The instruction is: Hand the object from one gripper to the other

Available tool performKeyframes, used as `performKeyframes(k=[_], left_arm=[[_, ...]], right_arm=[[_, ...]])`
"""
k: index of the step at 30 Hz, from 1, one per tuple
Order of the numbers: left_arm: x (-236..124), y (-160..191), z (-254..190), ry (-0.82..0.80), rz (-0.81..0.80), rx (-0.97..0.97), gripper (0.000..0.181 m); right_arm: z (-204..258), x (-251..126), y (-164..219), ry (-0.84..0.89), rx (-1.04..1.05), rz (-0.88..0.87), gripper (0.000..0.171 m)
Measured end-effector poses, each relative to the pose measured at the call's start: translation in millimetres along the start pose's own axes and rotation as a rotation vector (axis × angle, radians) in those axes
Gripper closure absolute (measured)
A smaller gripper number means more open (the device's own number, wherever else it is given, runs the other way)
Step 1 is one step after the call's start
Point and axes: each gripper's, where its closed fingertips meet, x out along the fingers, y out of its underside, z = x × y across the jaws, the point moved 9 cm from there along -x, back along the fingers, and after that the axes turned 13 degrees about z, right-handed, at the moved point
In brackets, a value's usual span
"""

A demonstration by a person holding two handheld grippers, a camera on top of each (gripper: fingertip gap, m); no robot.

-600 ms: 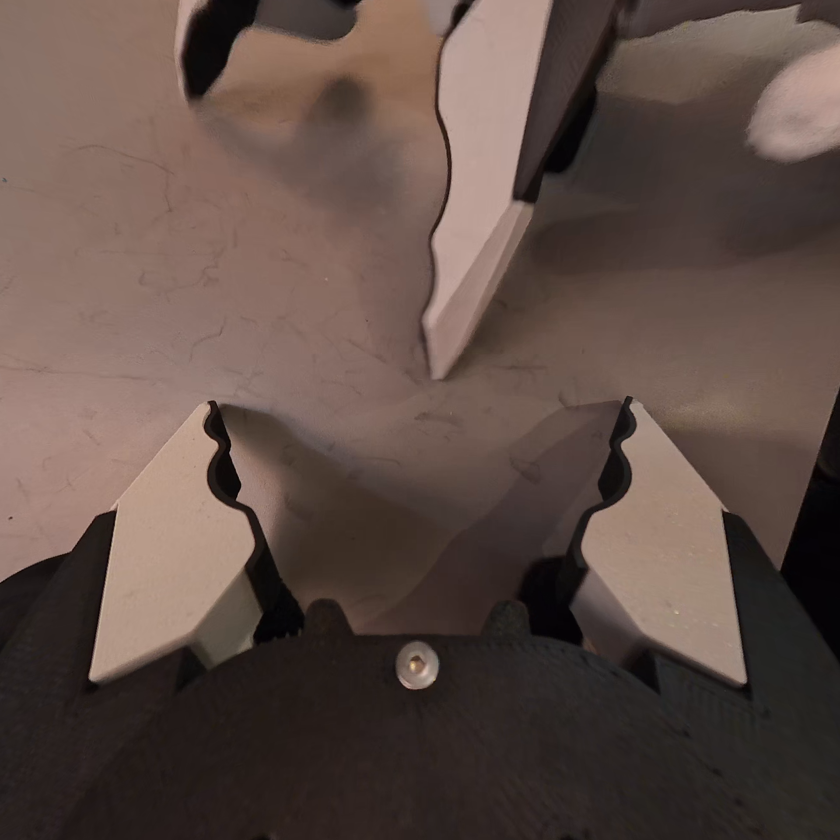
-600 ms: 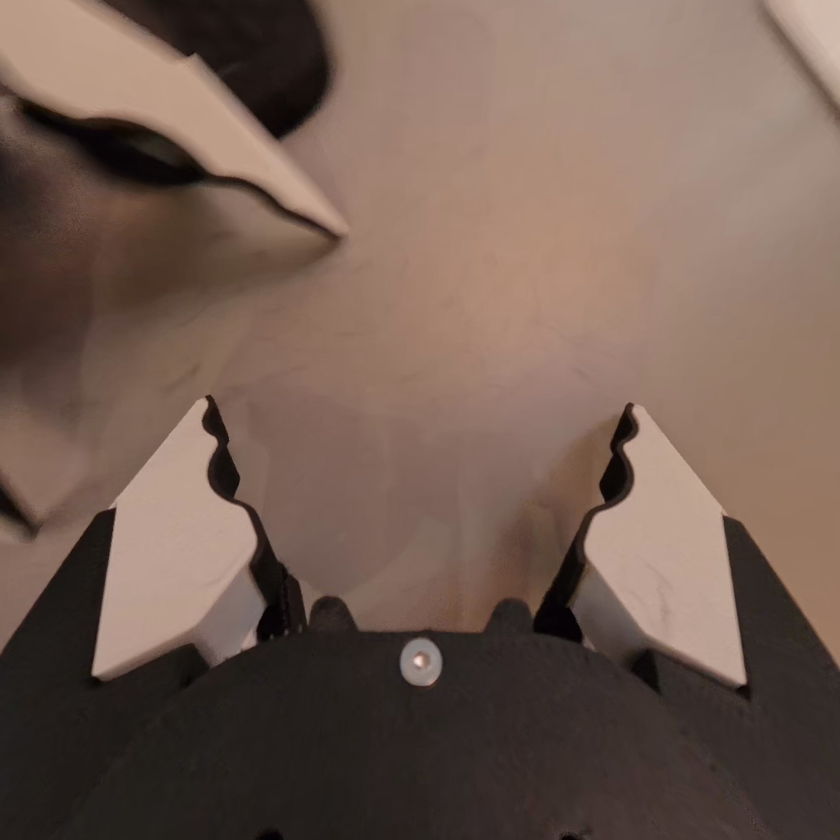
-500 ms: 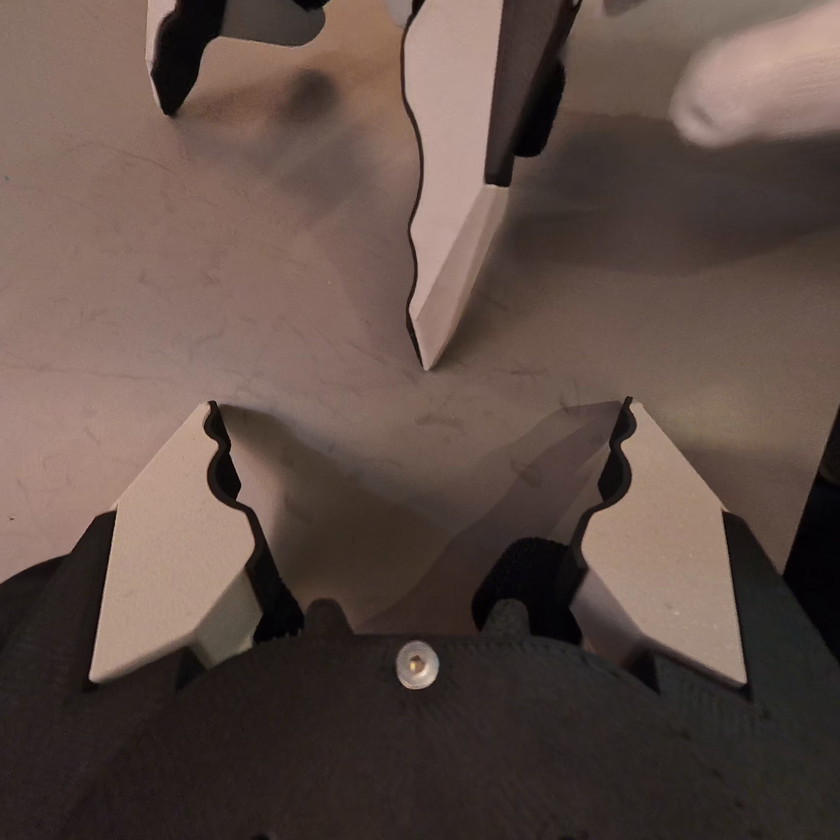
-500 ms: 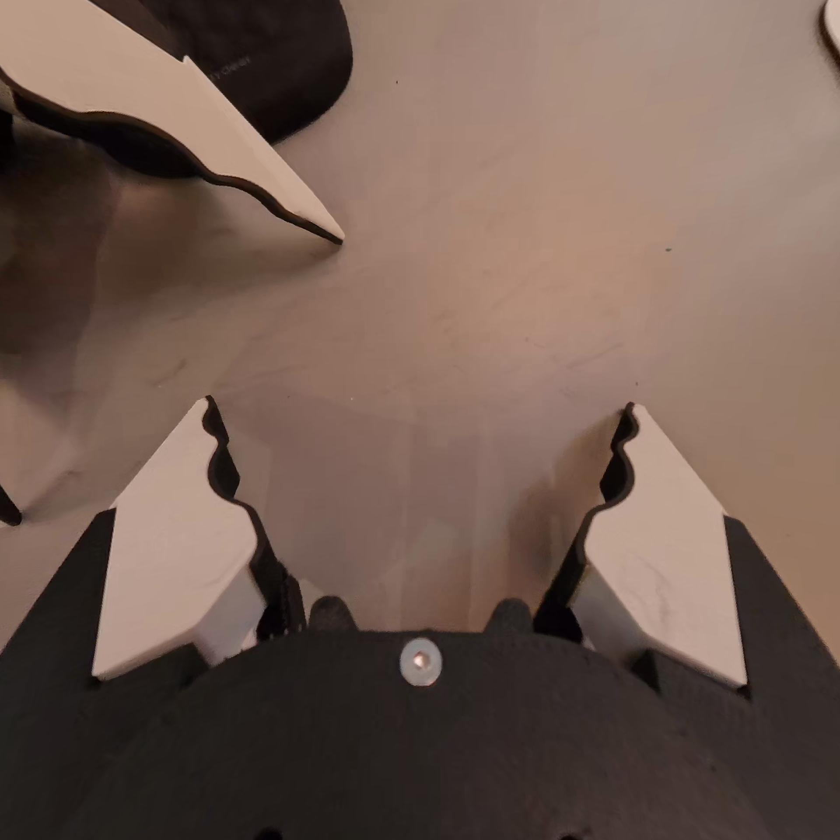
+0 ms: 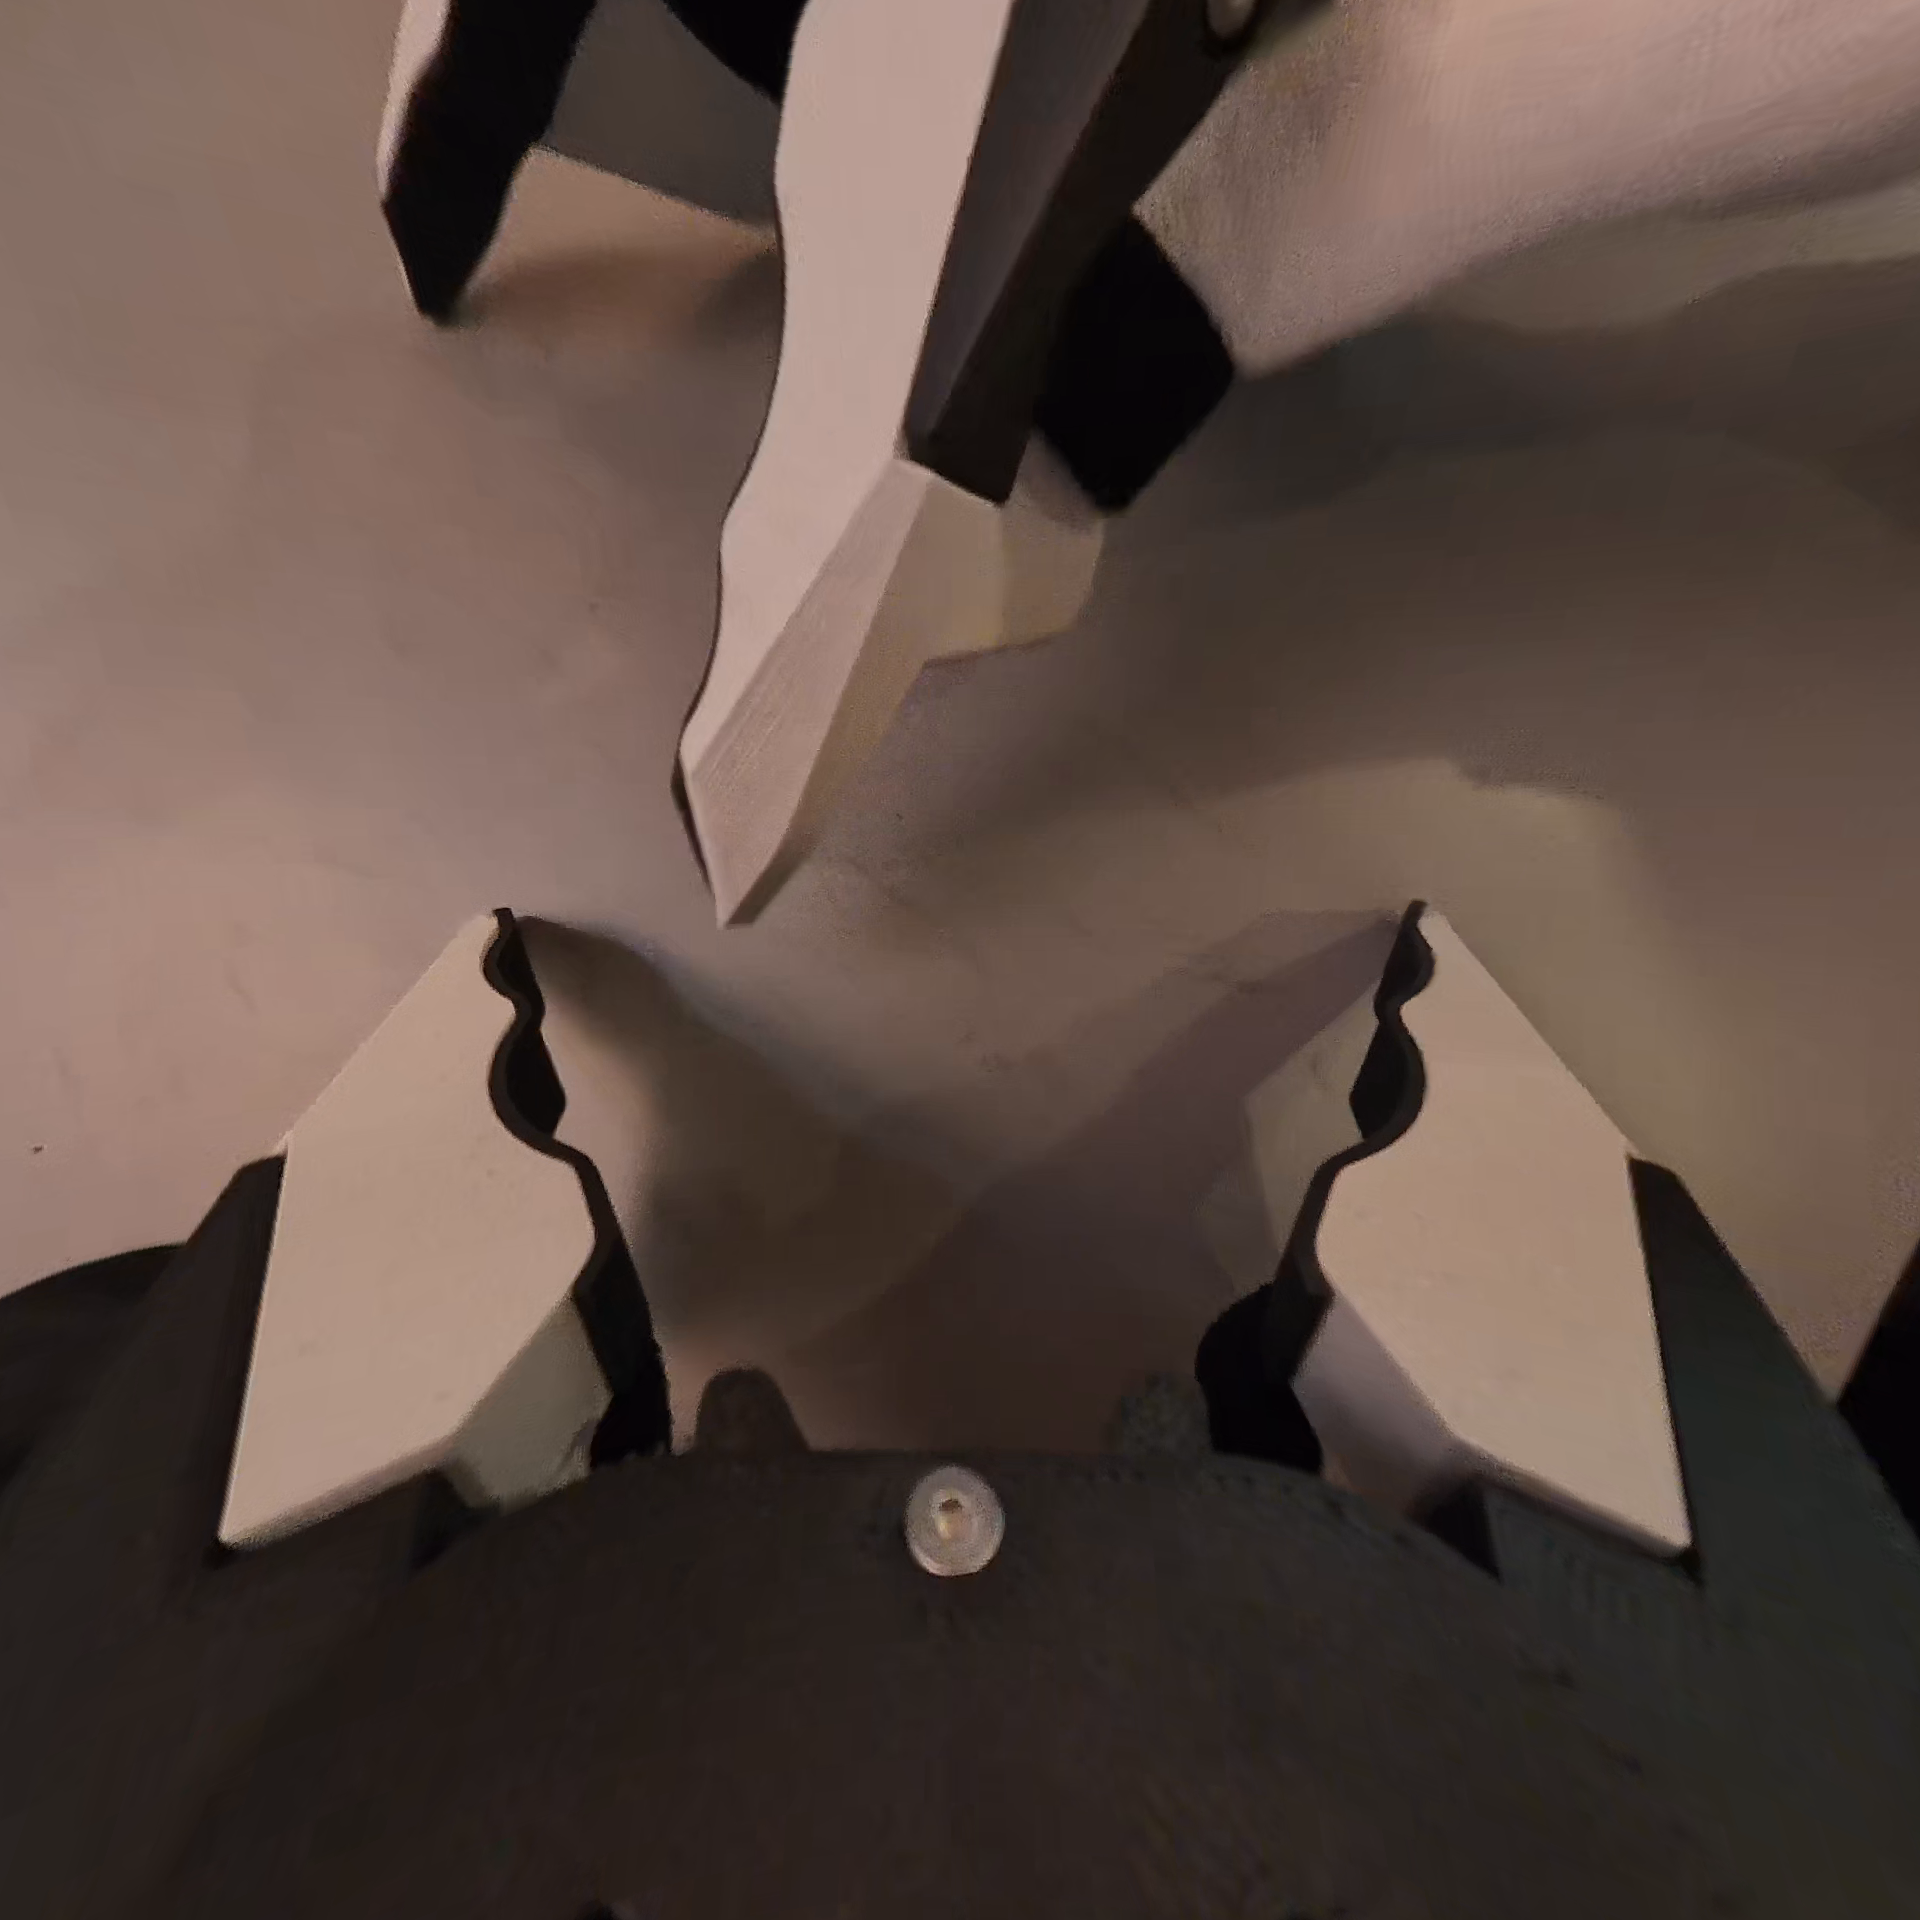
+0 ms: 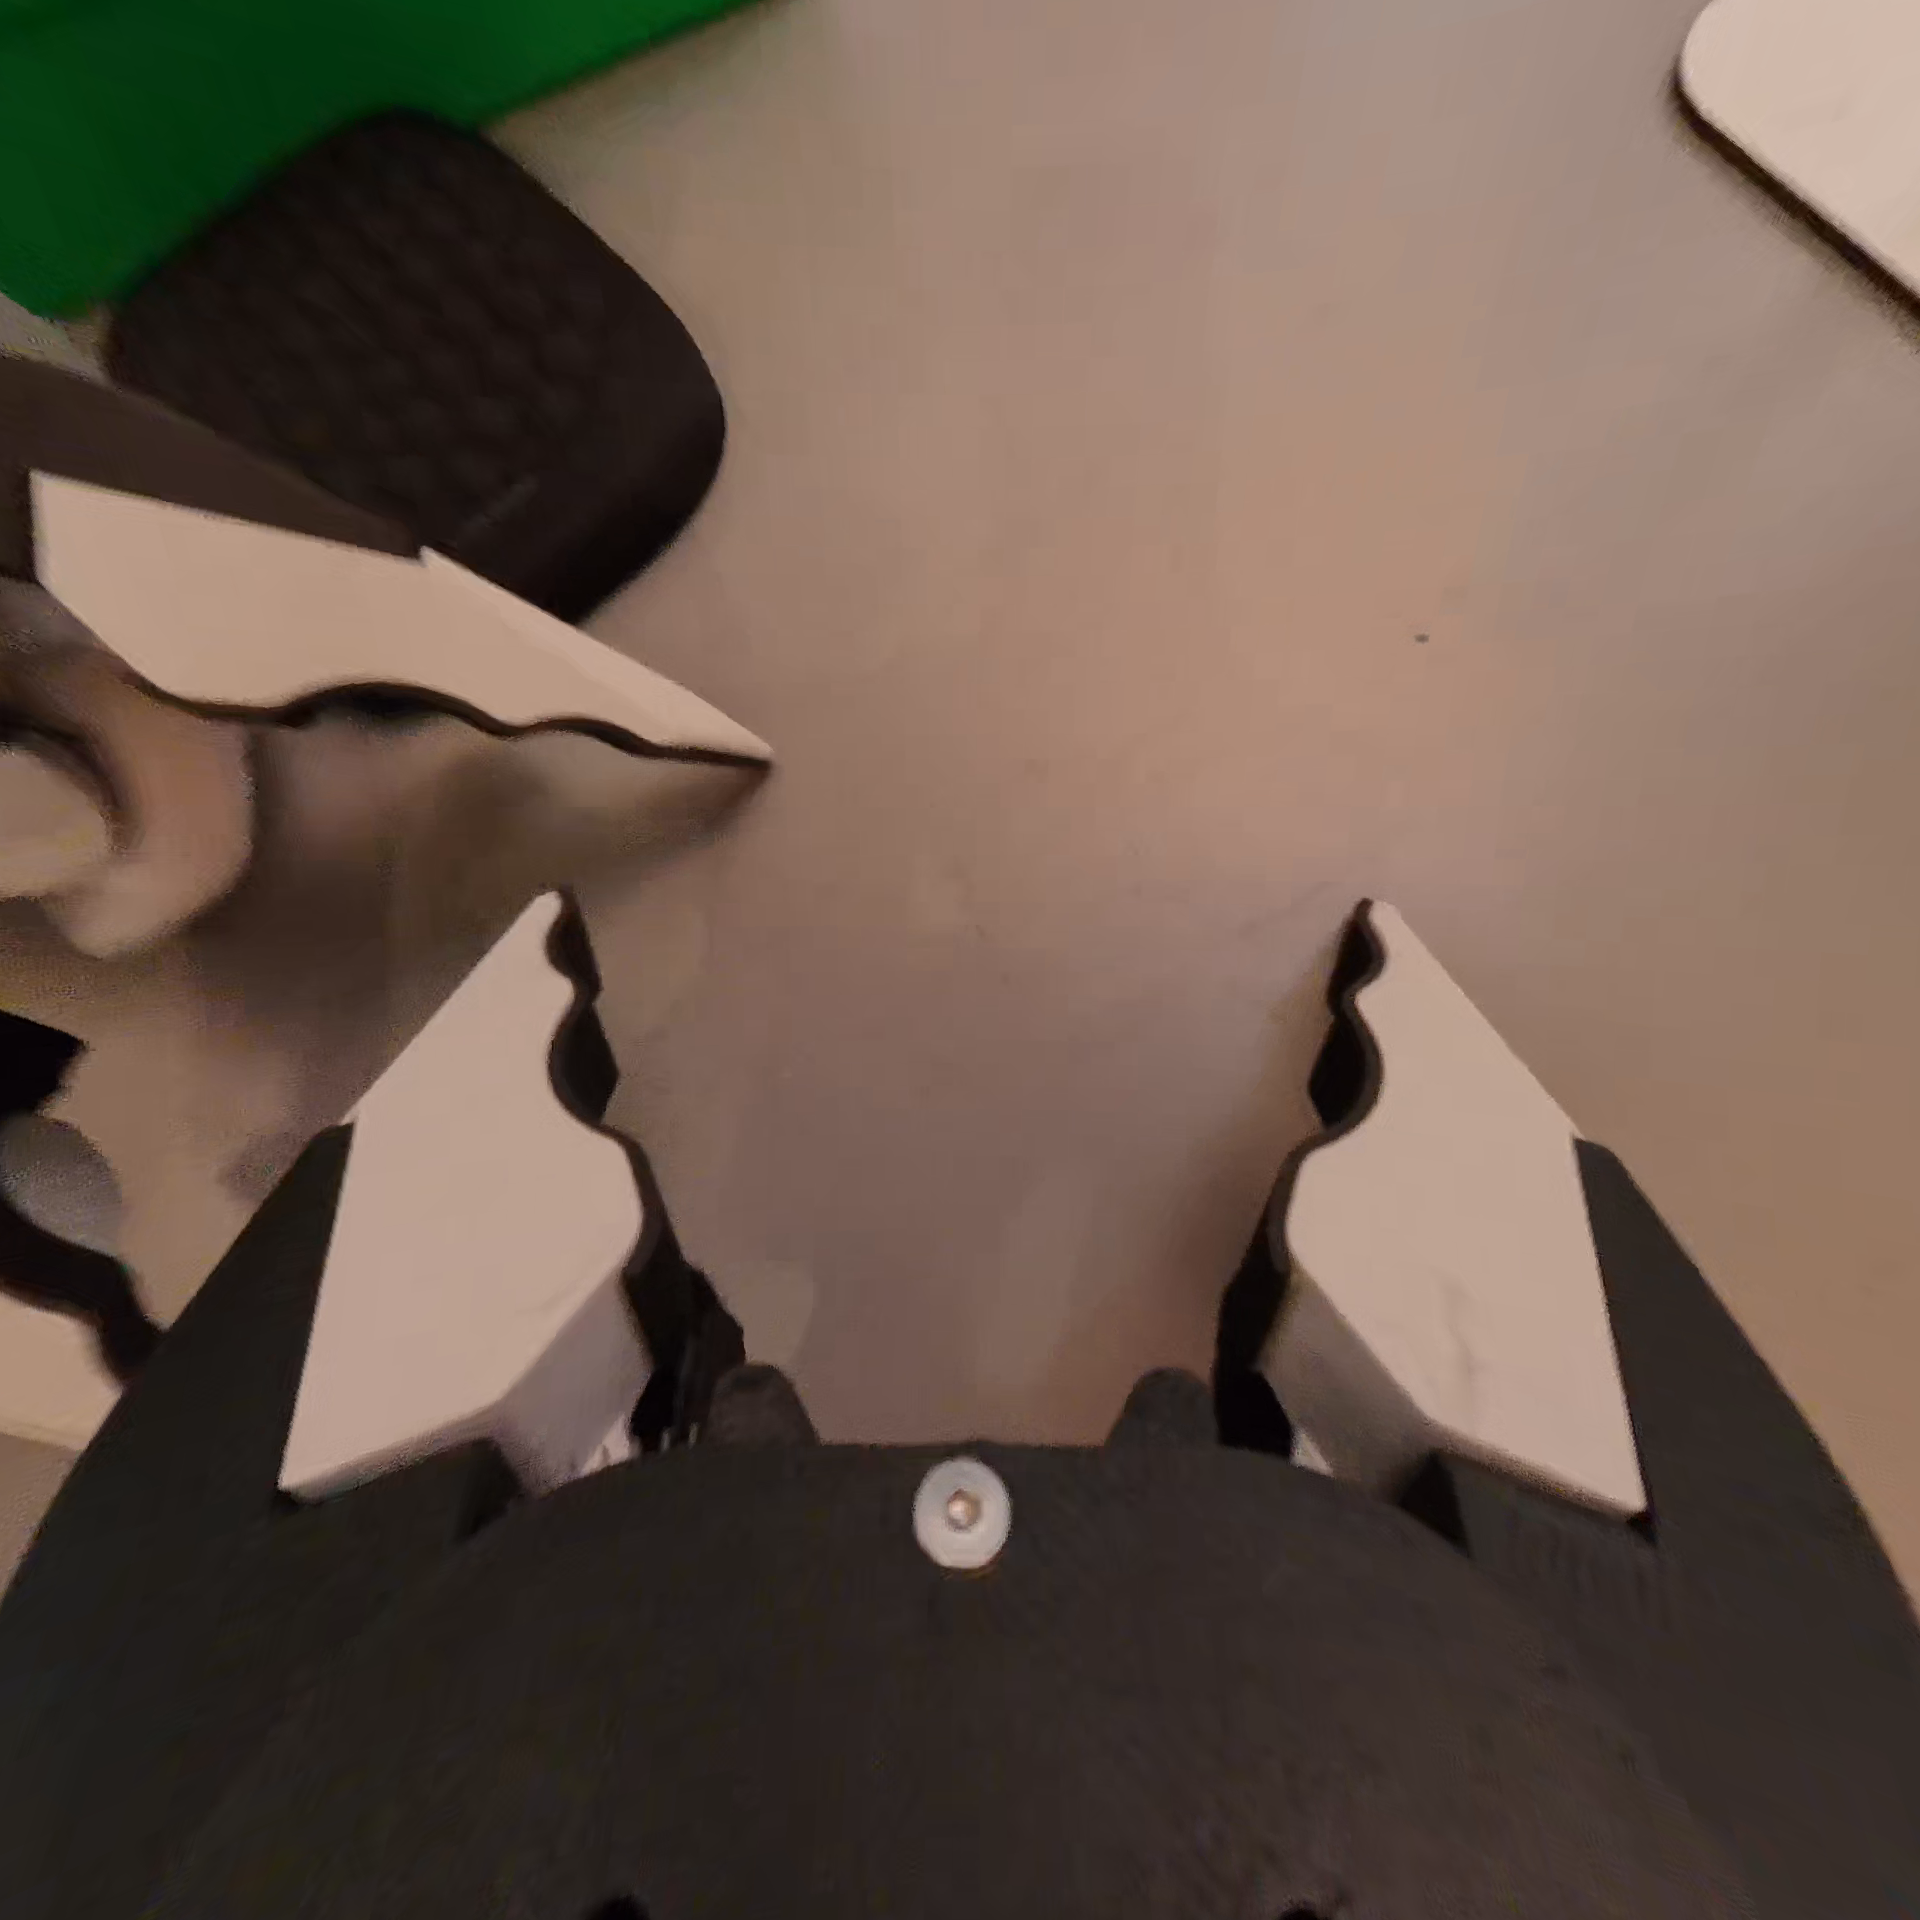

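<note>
My left gripper is open and empty, low over the beige table. My right gripper is open and empty too. In the left wrist view the right gripper's fingers point down towards mine, one tip just ahead of my left fingertip. In the right wrist view a finger of the left gripper reaches in from the left, close to my left finger. A black textured rounded pad lies on the table behind it. Neither gripper holds anything.
A white-gloved hand holds the right gripper at the upper right of the left wrist view. A green surface lies at the far left and a white board corner at the far right of the right wrist view.
The two grippers have come closer together. The right gripper's jaws have narrowed a little. The right wrist view now shows more of the black pad and the green surface.
</note>
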Motion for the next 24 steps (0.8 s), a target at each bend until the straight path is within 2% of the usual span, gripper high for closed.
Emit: performKeyframes(k=[2, 3, 4, 5, 6, 7, 9, 10, 12, 13, 14, 16, 20, 21, 22, 24], left_arm=[[2, -9, 0, 0.011, -0.002, -0.06, 0.027], [3, -13, 2, 0.012, -0.014, -0.086, 0.03], [2, -15, 5, 0.009, -0.027, -0.111, 0.04], [-1, -17, 9, 0.037, -0.064, -0.141, 0.064], [-6, -17, 11, 0.122, -0.109, -0.161, 0.093], [-13, -16, 13, 0.197, -0.16, -0.186, 0.096], [-38, -11, 19, 0.298, -0.363, -0.159, 0.115], [-54, -9, 23, 0.379, -0.463, -0.16, 0.117], [-91, -7, 35, 0.571, -0.736, -0.134, 0.127], [-109, -7, 44, 0.642, -0.873, -0.119, 0.127], [-127, -8, 52, 0.733, -1.006, -0.093, 0.129], [-148, -16, 68, 0.821, -1.117, -0.068, 0.13], [-156, -55, 85, 0.619, -1.169, -0.034, 0.108], [-158, -65, 91, 0.545, -1.205, -0.048, 0.106], [-160, -71, 96, 0.457, -1.26, -0.052, 0.11], [-161, -80, 110, 0.356, -1.282, -0.076, 0.126]], right_arm=[[4, 1, -6, -0.117, 0.012, -0.032, 0.036], [8, 2, -9, -0.196, 0.0, -0.037, 0.054], [13, 5, -9, -0.276, -0.031, -0.004, 0.093], [19, 7, -6, -0.385, -0.082, 0.063, 0.154], [23, 8, -5, -0.471, -0.104, 0.112, 0.171], [23, 6, -5, -0.492, -0.09, 0.117, 0.171], [28, -13, -7, -0.583, -0.109, 0.027, 0.171], [27, -26, -10, -0.581, -0.122, -0.023, 0.171], [25, -55, -22, -0.552, -0.123, -0.195, 0.167], [28, -67, -30, -0.528, -0.135, -0.256, 0.159], [32, -76, -38, -0.495, -0.133, -0.263, 0.156], [41, -85, -57, -0.374, -0.159, -0.24, 0.154], [51, -89, -99, -0.099, -0.218, -0.309, 0.146], [53, -85, -108, -0.022, -0.231, -0.299, 0.155], [56, -83, -115, 0.075, -0.249, -0.297, 0.171], [64, -76, -125, 0.212, -0.353, -0.292, 0.153]])
